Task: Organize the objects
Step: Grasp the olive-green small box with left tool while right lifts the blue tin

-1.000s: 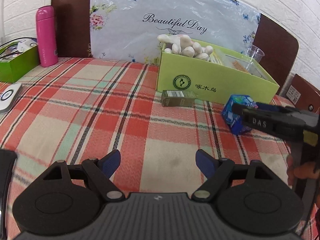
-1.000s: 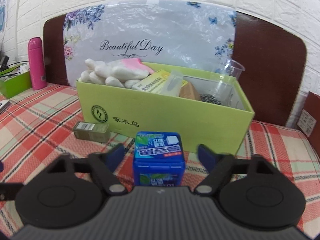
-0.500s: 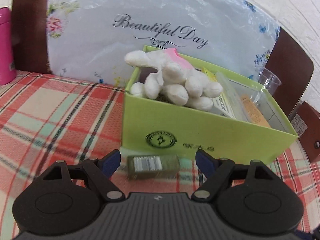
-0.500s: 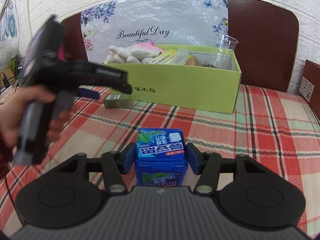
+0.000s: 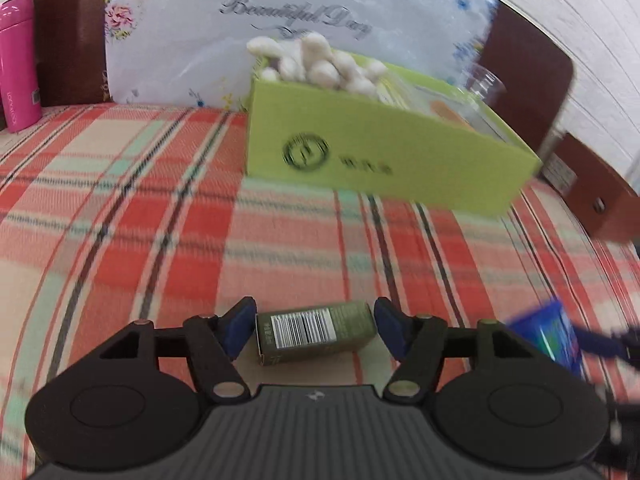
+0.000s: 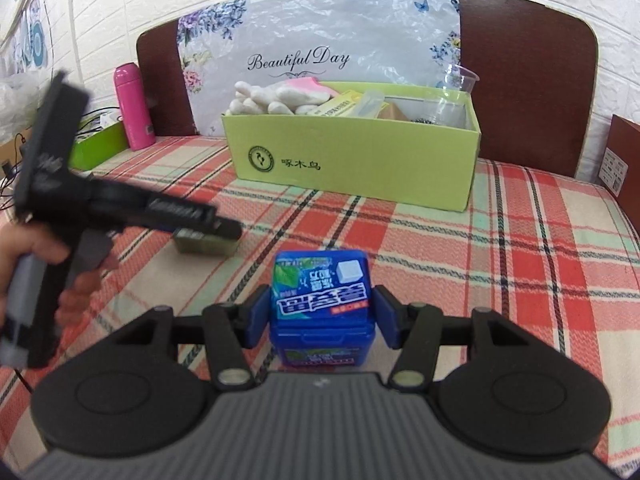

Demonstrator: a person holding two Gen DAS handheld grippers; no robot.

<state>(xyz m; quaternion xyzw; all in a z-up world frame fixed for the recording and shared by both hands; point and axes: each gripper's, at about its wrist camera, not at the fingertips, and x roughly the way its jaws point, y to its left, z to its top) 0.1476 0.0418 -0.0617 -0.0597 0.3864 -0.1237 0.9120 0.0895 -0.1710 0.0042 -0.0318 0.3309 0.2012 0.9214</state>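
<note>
Plaid cloth in red, cream and green point(image 6: 460, 240) covers the surface under two small items and two green boxes. One is a blue tub point(image 6: 322, 304) with a printed label of white characters and a leaf picture; the other is a small olive-green carton point(image 5: 316, 330) with a white barcode panel on its upper face, lying on its side.

One large lime-green box point(image 6: 352, 160) sits open at the back of the cloth, printed with a round logo and dark characters. Inside it are a pair of white gloves point(image 6: 276, 100) with a pink cuff at one end, a yellow packet point(image 6: 340, 106), a clear plastic cup point(image 6: 460, 88) at the far end and a few things too small to name. A second, smaller green box point(image 6: 98, 148) stands at the far left with wires near it; its contents are unclear. One pink flask point(image 6: 134, 106) stands upright beside it. Behind everything a flowered plastic sheet point(image 6: 320, 28) printed "Beautiful Day" leans on a brown headboard point(image 6: 528, 72).

The right gripper point(image 6: 320, 316) is clamped on the blue tub, one blue pad pressed to each side, well in front of the large box. The left gripper point(image 5: 316, 326) brackets the olive carton lengthwise; its pads appear to touch the carton's ends, though blur makes the contact hard to confirm. From the right wrist view, the carton point(image 6: 204, 240) sits low against the cloth, left of the tub.
</note>
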